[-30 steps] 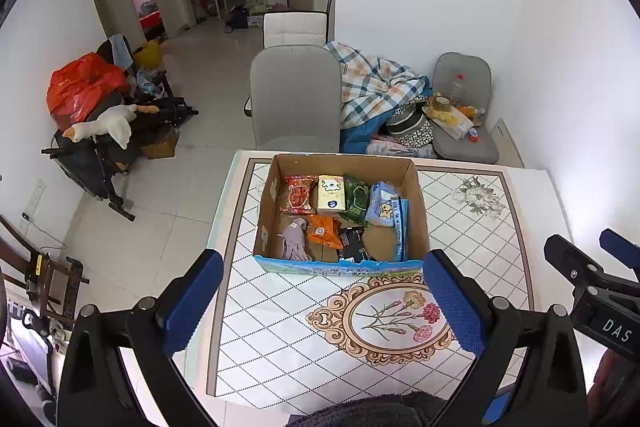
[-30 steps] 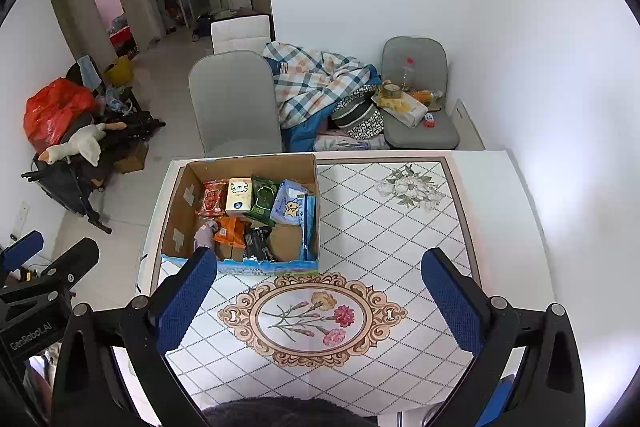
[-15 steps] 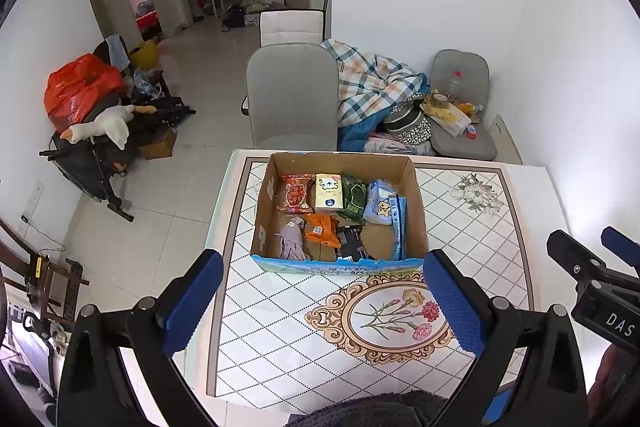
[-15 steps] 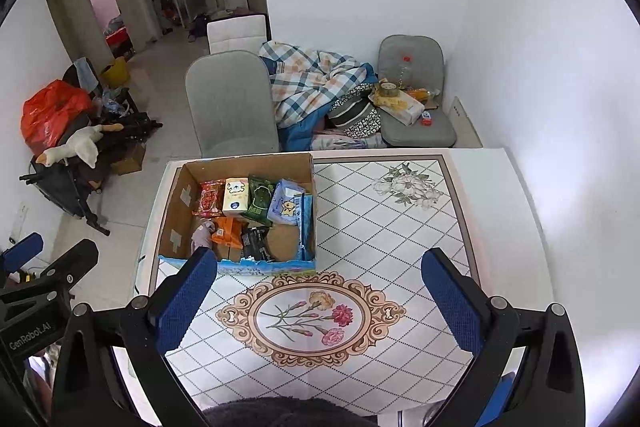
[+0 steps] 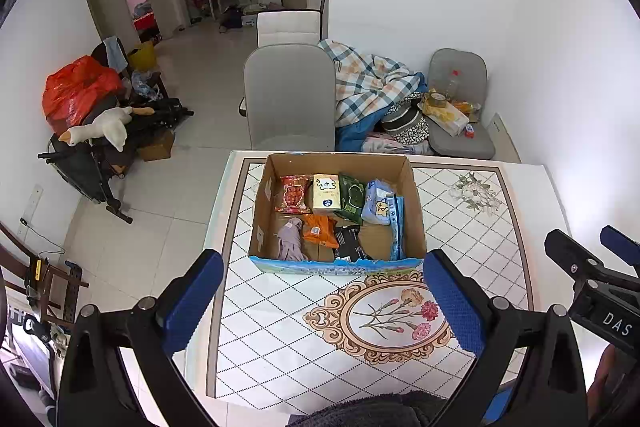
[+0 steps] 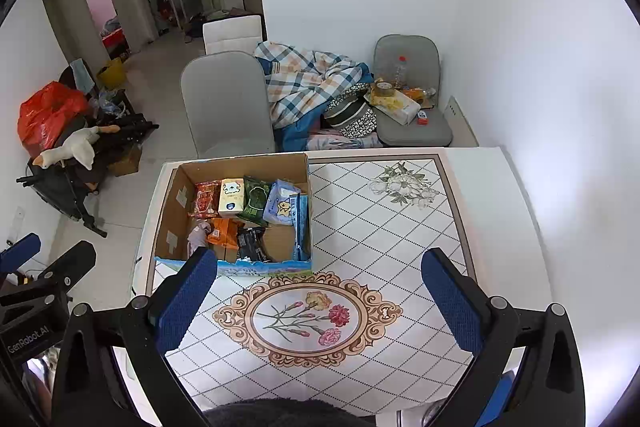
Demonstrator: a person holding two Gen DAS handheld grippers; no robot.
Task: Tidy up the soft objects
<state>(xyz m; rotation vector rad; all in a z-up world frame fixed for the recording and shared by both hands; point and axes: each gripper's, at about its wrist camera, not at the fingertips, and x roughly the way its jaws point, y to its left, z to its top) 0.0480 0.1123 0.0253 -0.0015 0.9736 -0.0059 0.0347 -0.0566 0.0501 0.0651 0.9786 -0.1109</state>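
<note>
- Your left gripper (image 5: 320,291) is spread wide and holds nothing; it hangs above the table (image 5: 280,327) at the bottom of the left wrist frame, with the cardboard box (image 5: 416,211) at centre frame between its blue fingers
- Your right gripper (image 6: 320,291) is just as wide and just as empty, low in the right wrist frame, with the box up and to its left
- All the soft things in view on the table sit inside the box: along the far side a red packet (image 5: 294,193), a yellow tissue pack (image 5: 326,191), a green pouch (image 5: 352,197) and a blue pack (image 5: 378,201); nearer you a mauve glove (image 5: 290,239), an orange packet (image 5: 318,229) and a black packet (image 5: 348,241)
- The printed tabletop outside the box carries nothing loose
- My reading: this fits either sorting about to start or a packed box at the end, so no single next move is settled
- If you reach in, the packets overlap closely, so come down over 1 item alone
</note>
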